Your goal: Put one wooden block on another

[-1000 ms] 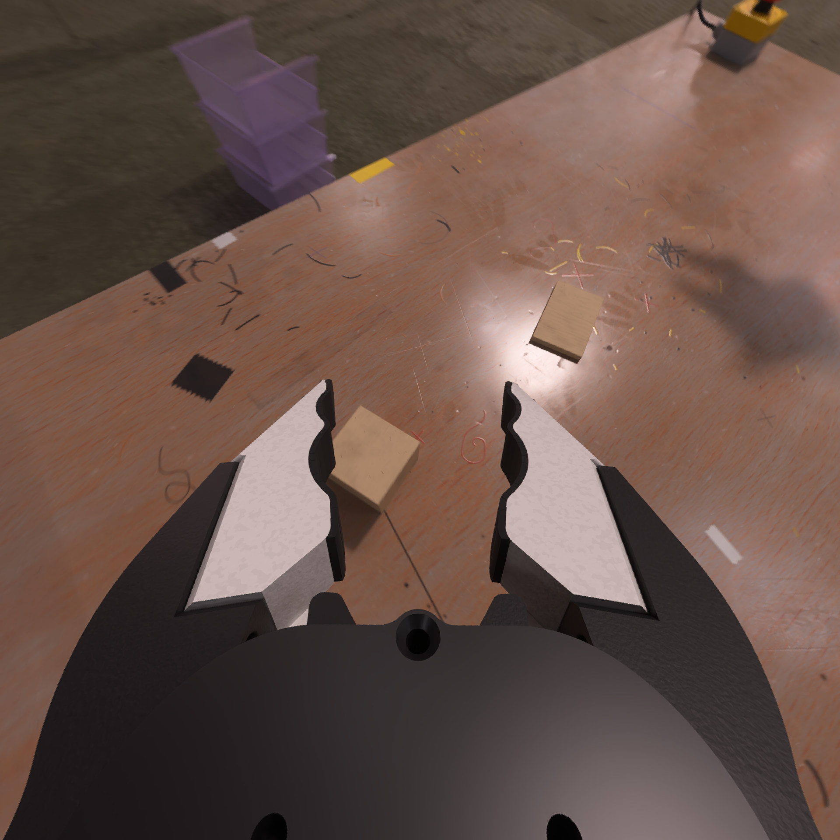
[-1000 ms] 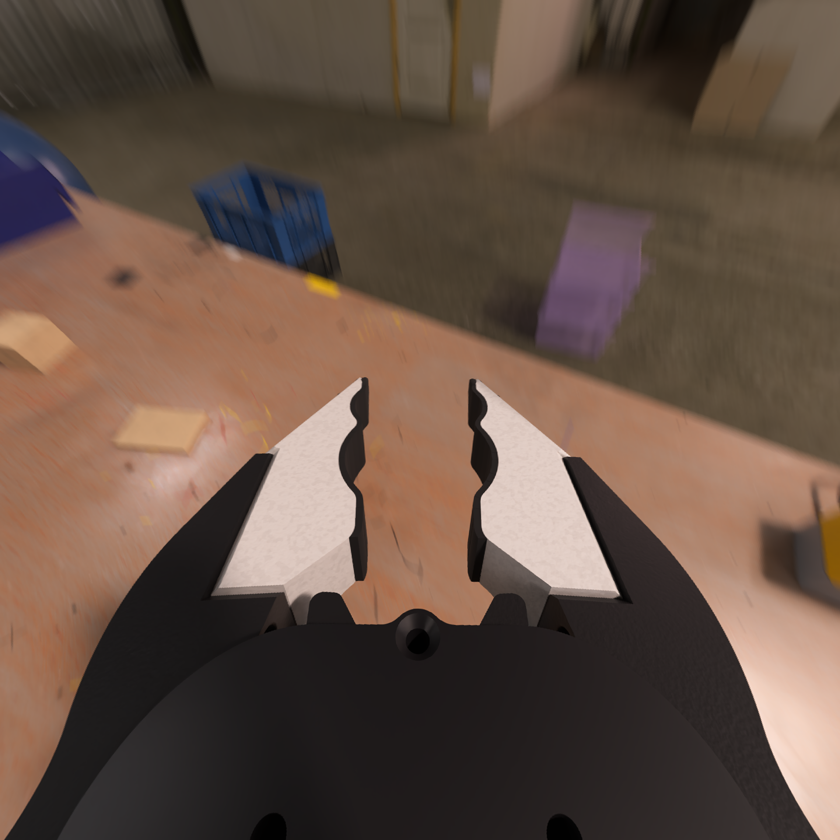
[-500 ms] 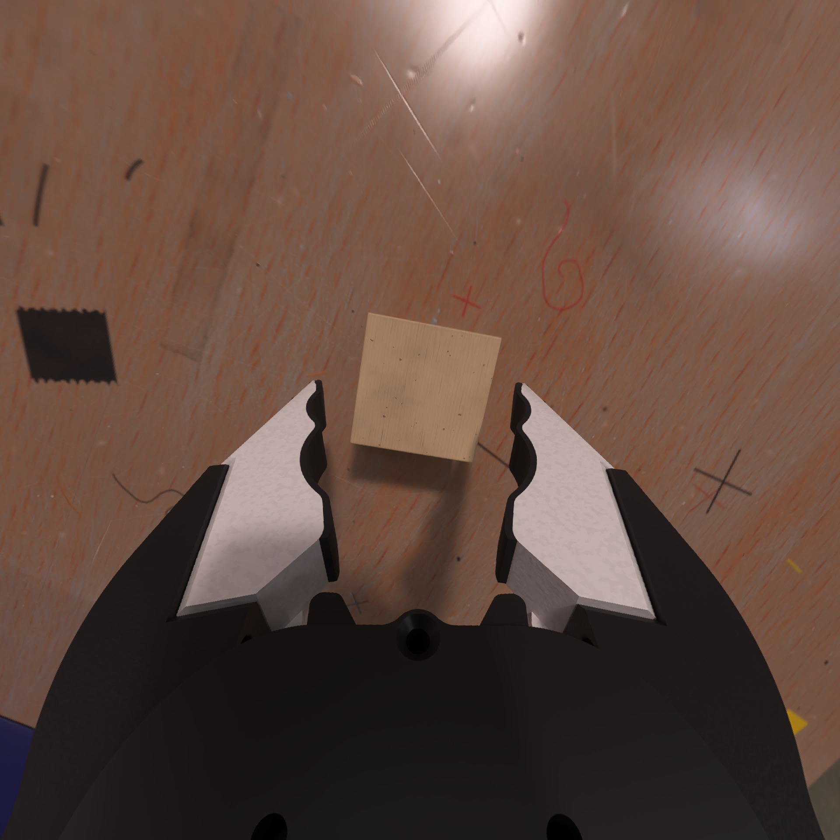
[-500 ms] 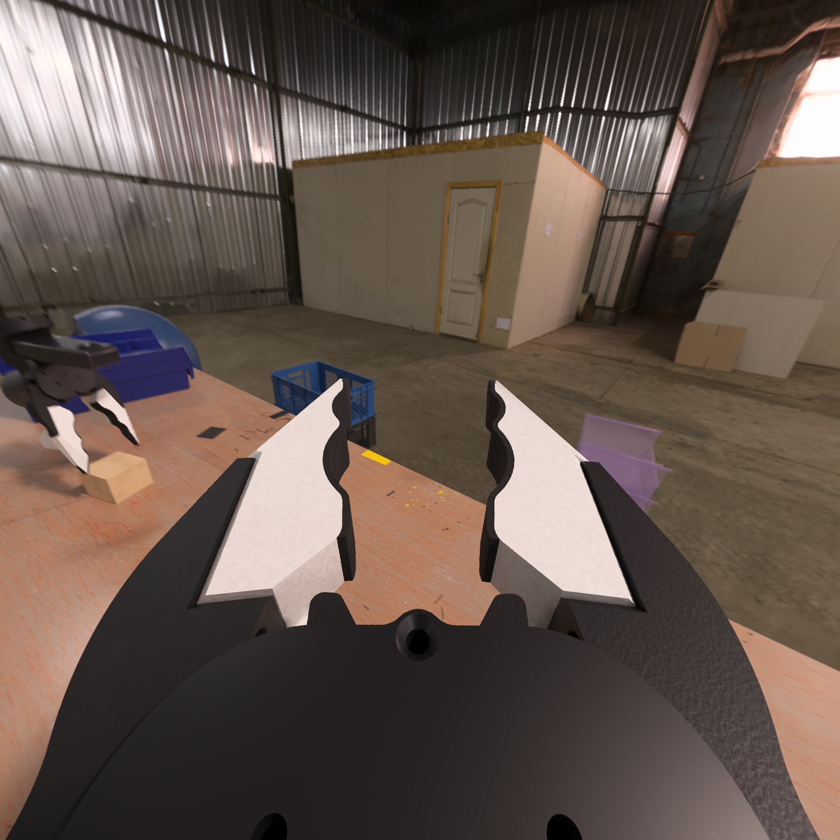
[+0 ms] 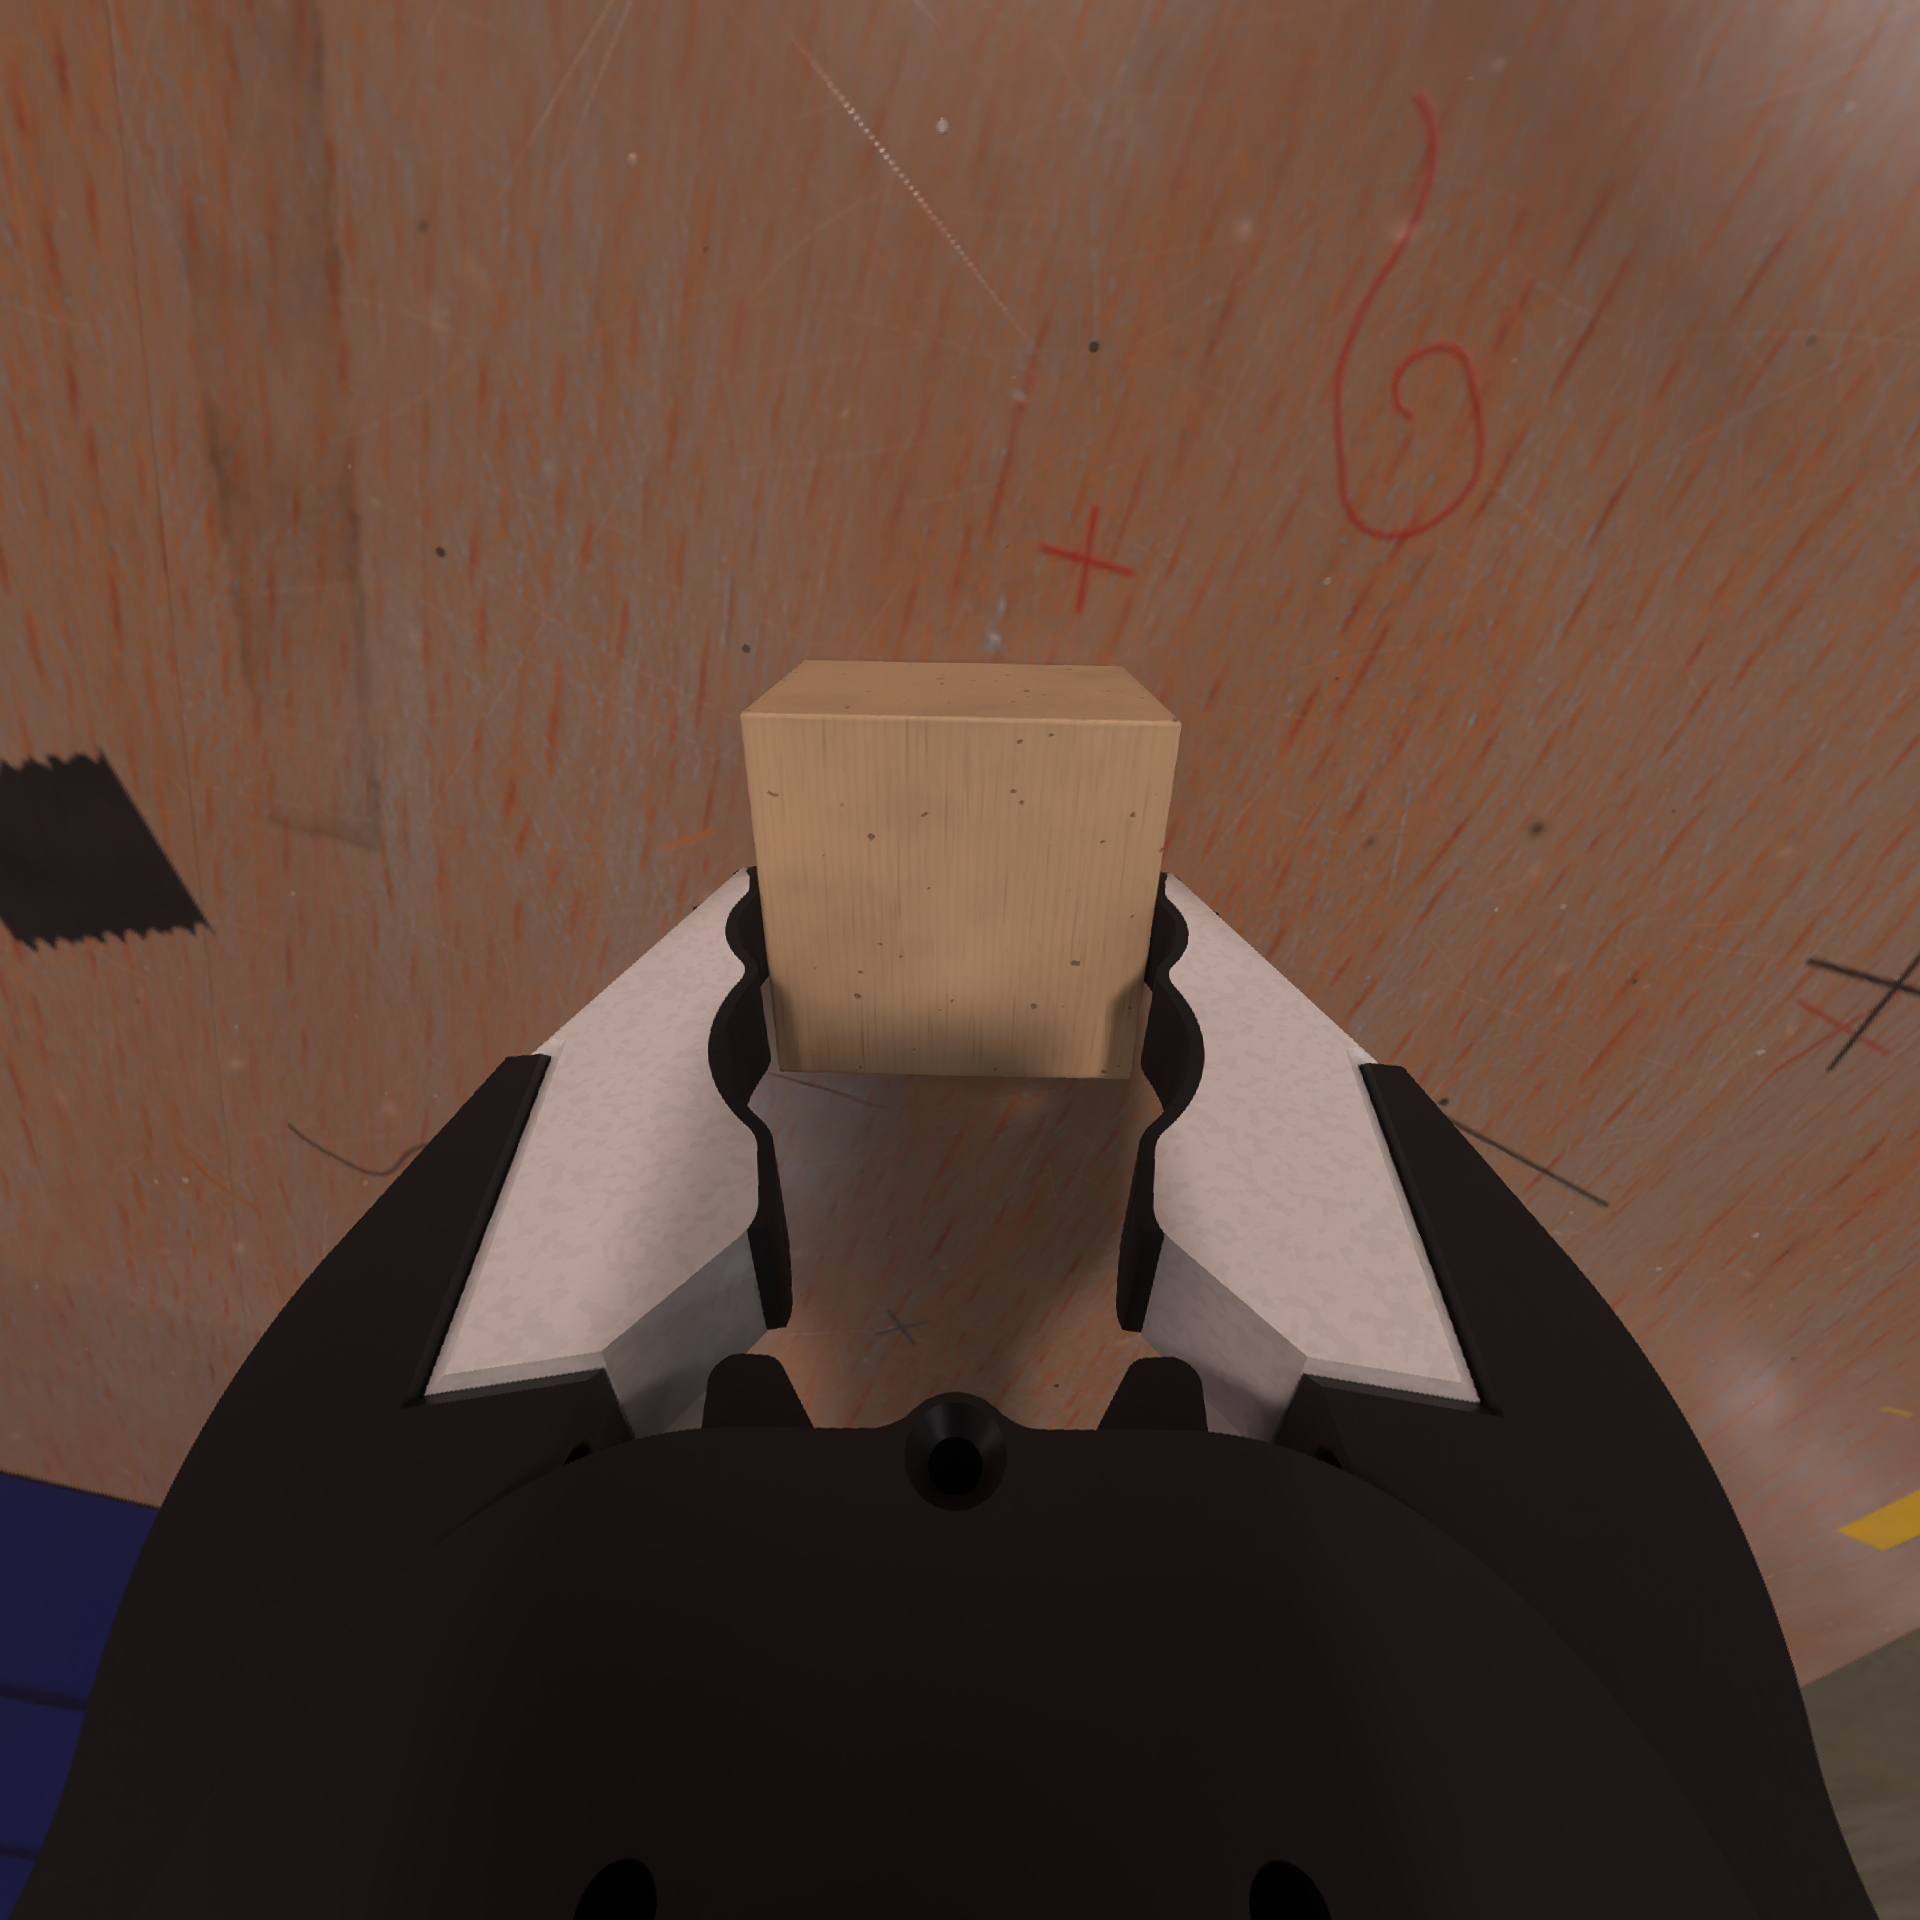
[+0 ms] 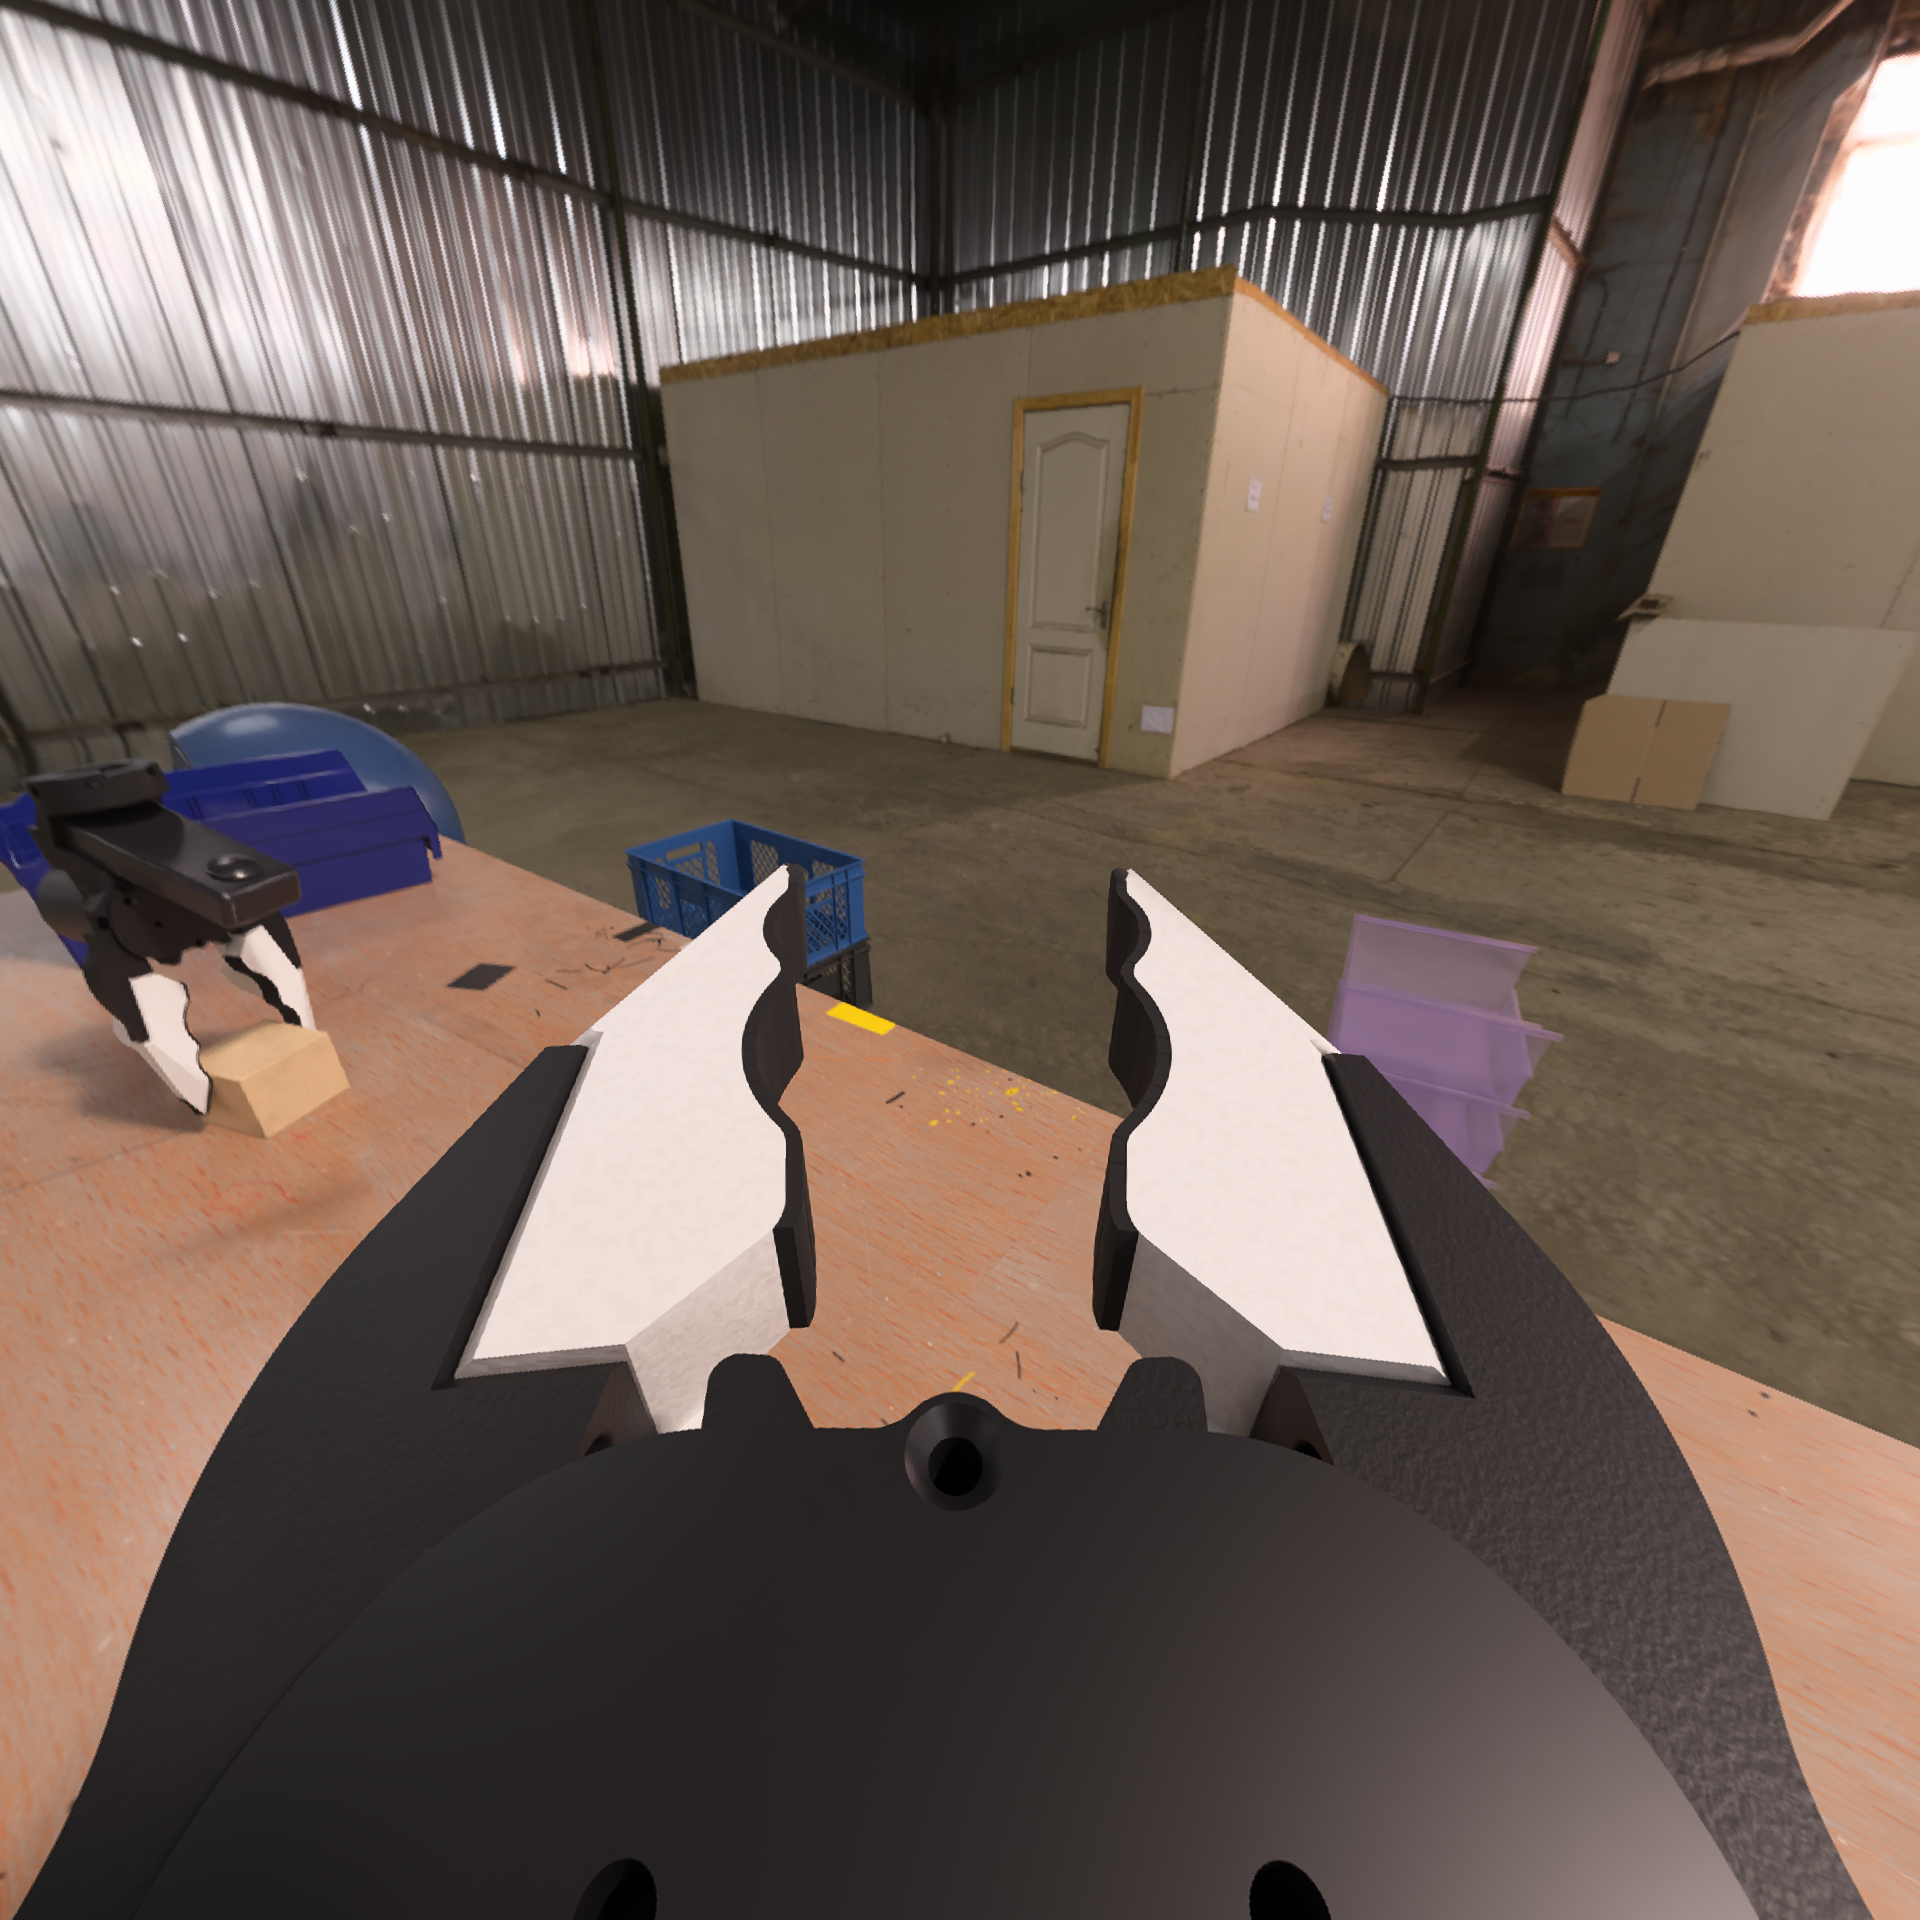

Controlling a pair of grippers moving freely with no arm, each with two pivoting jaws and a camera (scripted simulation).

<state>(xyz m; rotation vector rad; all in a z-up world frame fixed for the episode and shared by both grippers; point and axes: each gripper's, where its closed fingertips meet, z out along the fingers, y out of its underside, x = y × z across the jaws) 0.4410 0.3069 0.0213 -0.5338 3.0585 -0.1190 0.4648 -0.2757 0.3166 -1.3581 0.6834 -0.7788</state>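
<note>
A light wooden block (image 5: 961, 831) stands on the scratched wooden table (image 5: 416, 416), between the fingertips of my left gripper (image 5: 956, 894). Both fingers touch its sides, so the gripper is shut on it. The right wrist view shows the same block (image 6: 286, 1081) resting on the table at the far left, with the left gripper (image 6: 244, 1049) straddling it from above. My right gripper (image 6: 951, 883) is open and empty, held above the table and facing the hall. No second block is in view.
A black tape patch (image 5: 94, 862) lies left of the block. Dark blue bins (image 6: 301, 821) sit at the table's far left. Beyond the table edge, a blue crate (image 6: 743, 883) and a purple bin stack (image 6: 1434, 1039) stand on the floor.
My left gripper has come down over the block and narrowed until its fingers touch the sides. My right gripper has tilted up from the table and now holds still.
</note>
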